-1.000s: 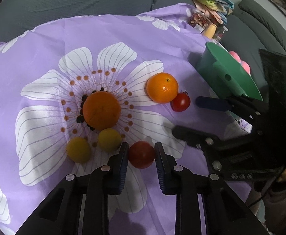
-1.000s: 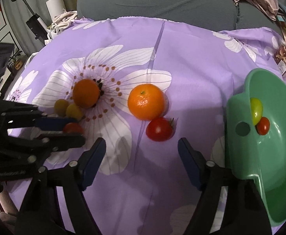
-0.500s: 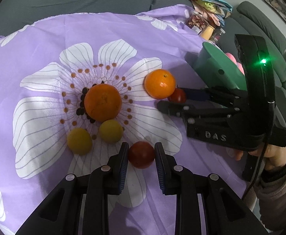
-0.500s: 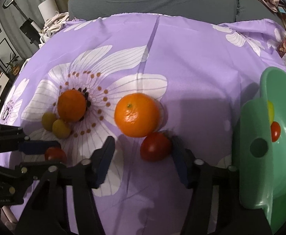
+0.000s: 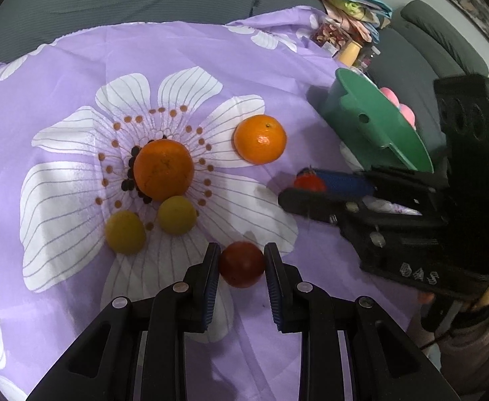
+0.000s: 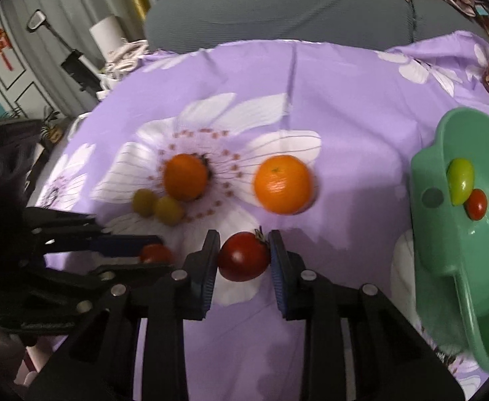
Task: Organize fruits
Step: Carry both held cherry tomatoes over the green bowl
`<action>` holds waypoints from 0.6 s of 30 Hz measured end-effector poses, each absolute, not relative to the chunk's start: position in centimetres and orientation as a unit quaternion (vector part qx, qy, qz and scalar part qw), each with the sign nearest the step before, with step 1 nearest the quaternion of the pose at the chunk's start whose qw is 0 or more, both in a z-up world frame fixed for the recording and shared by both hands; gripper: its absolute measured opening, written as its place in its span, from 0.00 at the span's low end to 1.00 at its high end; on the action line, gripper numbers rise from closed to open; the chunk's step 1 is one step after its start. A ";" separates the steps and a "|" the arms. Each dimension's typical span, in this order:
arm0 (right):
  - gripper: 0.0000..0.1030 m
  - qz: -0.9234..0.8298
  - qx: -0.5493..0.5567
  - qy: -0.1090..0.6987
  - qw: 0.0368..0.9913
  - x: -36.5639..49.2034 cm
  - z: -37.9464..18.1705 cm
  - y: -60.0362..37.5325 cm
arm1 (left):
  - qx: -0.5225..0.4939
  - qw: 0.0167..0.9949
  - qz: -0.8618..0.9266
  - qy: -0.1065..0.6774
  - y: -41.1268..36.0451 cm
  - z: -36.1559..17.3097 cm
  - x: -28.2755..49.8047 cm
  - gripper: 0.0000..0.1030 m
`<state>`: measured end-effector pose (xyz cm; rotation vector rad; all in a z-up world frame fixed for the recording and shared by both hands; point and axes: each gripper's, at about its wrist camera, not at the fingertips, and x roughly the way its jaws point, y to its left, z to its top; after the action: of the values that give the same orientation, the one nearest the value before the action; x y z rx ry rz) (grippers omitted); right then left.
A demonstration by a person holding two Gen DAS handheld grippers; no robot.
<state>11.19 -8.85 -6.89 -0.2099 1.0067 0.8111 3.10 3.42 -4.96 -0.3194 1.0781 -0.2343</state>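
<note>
My left gripper [image 5: 241,260] is shut on a dark red tomato [image 5: 241,264] just above the purple flowered cloth [image 5: 211,67]. In the right wrist view my right gripper [image 6: 243,254] has its jaws closing, and both pads press a stemmed red tomato [image 6: 242,257]. Two oranges [image 5: 163,168] [image 5: 259,138] and two small yellow fruits [image 5: 125,232] [image 5: 177,214] lie on the cloth ahead of the left gripper. A green bowl [image 6: 445,254] at the right holds a green-yellow tomato [image 6: 460,180] and a small red one [image 6: 476,204].
A grey sofa [image 6: 278,10] borders the cloth at the back. Clutter, including a yellow bottle [image 5: 350,51], sits behind the bowl [image 5: 371,127], with pink balls [image 5: 398,103] beside it. A hand and sleeve [image 5: 472,327] hold the right gripper.
The right gripper's wide jaws closed onto the stemmed tomato and drew it away from the nearer orange, toward the bowl. The left gripper kept still, shut on its tomato.
</note>
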 end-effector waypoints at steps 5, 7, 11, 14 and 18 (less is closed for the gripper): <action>0.29 0.400 -0.074 0.466 0.786 9.4 -6.1 -9.7 | -0.151 0.842 -0.108 0.506 3.0 -4.0 2.4 0.26; 0.29 0.412 -0.058 0.466 0.781 8.9 -6.0 -10.3 | -0.156 0.842 -0.111 0.505 2.7 -3.6 2.4 0.26; 0.29 0.412 -0.042 0.458 0.787 8.2 -5.4 -11.8 | -0.152 0.844 -0.119 0.500 1.4 -2.7 2.6 0.26; 0.29 0.407 -0.027 0.449 0.795 8.2 -4.7 -13.4 | -0.145 0.845 -0.127 0.498 0.4 -2.1 2.9 0.26; 0.29 0.397 -0.012 0.435 0.808 7.9 -3.9 -15.5 | -0.135 0.847 -0.138 0.496 -1.3 -1.2 3.8 0.26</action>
<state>7.94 -15.55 -3.85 -0.0255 0.9294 0.8487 3.76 -1.27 -1.23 -0.2852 1.0458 -0.2918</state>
